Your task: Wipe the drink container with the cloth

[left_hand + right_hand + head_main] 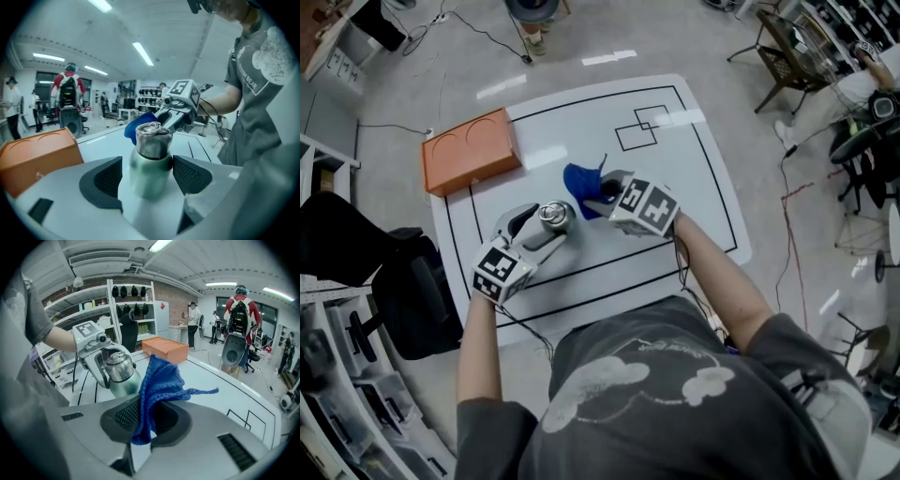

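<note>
Left tool [542, 228]: its jaws stood wide, one on each side of the bottle [553, 215], and the pads appeared to press its body just below the shoulder, steadying it.
Right tool [605, 194]: its jaws were pinched on the cloth [581, 187], whose free end stuck out forward beyond them.
Where the bottle was: upright on the white tabletop [703, 169], near the front of the marked black outline and well clear of the orange box [472, 150].
Key relation: the bottle lay just to the left of the cloth and slightly nearer the person. Its long axis was vertical, so a wipe would probably need to run down or around the side. The right tool, carrying the cloth, was the one to make that move.
Contact: the cloth was just beside the cap, but no view showed whether it touched the metal.
Bottle's look: brushed steel with a pale green tint, a rounded body, a narrower neck and a shiny cap with a ring on top.
Cloth's look: deep blue, knitted, crumpled, with a loose thread trailing off.
</note>
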Motion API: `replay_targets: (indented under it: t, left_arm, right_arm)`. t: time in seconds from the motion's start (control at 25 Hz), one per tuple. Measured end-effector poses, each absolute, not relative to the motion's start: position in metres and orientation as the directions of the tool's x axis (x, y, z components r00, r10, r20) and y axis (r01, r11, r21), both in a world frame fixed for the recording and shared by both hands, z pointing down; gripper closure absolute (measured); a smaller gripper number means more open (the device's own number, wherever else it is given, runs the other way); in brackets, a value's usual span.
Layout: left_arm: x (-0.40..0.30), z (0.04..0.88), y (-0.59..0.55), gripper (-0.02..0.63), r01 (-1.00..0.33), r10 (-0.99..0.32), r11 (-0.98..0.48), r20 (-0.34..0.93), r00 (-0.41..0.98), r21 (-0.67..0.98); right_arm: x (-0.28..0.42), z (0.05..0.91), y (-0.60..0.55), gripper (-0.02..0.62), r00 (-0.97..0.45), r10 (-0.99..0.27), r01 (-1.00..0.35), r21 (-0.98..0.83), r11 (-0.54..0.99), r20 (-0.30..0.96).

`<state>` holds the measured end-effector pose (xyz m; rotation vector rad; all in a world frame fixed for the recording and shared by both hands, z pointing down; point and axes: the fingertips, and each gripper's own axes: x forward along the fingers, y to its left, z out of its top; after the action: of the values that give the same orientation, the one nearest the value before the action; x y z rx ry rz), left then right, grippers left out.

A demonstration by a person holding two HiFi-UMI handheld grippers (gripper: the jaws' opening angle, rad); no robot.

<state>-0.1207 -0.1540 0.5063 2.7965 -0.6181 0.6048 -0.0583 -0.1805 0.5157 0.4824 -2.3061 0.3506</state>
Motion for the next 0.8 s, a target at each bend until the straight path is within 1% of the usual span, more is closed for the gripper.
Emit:
replay_targets:
  t: [0.04,0.16,0.28,0.44,0.6,0.68,0.72,0.8]
  left_arm:
    - [-0.125,0.504,-0.154,0.282,-0.513,-0.425,-0.849,0.412,0.806,0.126]
    - [-0.136,0.500,-0.147,0.268,-0.699,-0.618,-0.695,0.357,0.700,0.167]
    - [-0.133,0.505,-0.138,0.258,-0.810,-0.721,-0.564,0.383,0.577,0.160]
    - [-0.119,0.515,-0.141,0.252,-0.898,-0.795,-0.427,0.429,0.428,0.104]
    - [-0.113,0.519,-0.151,0.252,-0.950,-0.847,-0.309,0.442,0.294,0.040]
    - [-0.114,0.518,-0.156,0.260,-0.959,-0.857,-0.282,0.447,0.256,0.010]
    - [-0.114,0.517,-0.157,0.285,-0.959,-0.857,-0.282,0.450,0.252,0.001]
    - [-0.115,0.517,-0.158,0.287,-0.956,-0.854,-0.295,0.449,0.264,0.002]
  right_arm:
    - [-0.059,0.511,-0.181,0.552,-0.664,-0.232,-0.425,-0.103,0.899,0.710]
    - [-0.065,0.498,-0.182,0.552,-0.702,-0.192,-0.351,-0.098,0.931,0.686]
    - [-0.073,0.487,-0.180,0.552,-0.735,-0.112,-0.236,-0.098,0.967,0.668]
    - [-0.085,0.484,-0.174,0.552,-0.731,-0.013,-0.090,-0.078,0.993,0.682]
    - [-0.086,0.486,-0.170,0.552,-0.722,0.036,-0.019,-0.072,0.997,0.691]
    - [-0.088,0.487,-0.168,0.552,-0.722,0.059,0.008,-0.077,0.997,0.690]
    - [-0.090,0.488,-0.167,0.552,-0.721,0.069,0.021,-0.078,0.997,0.690]
    - [-0.093,0.490,-0.167,0.552,-0.714,0.084,0.041,-0.078,0.996,0.695]
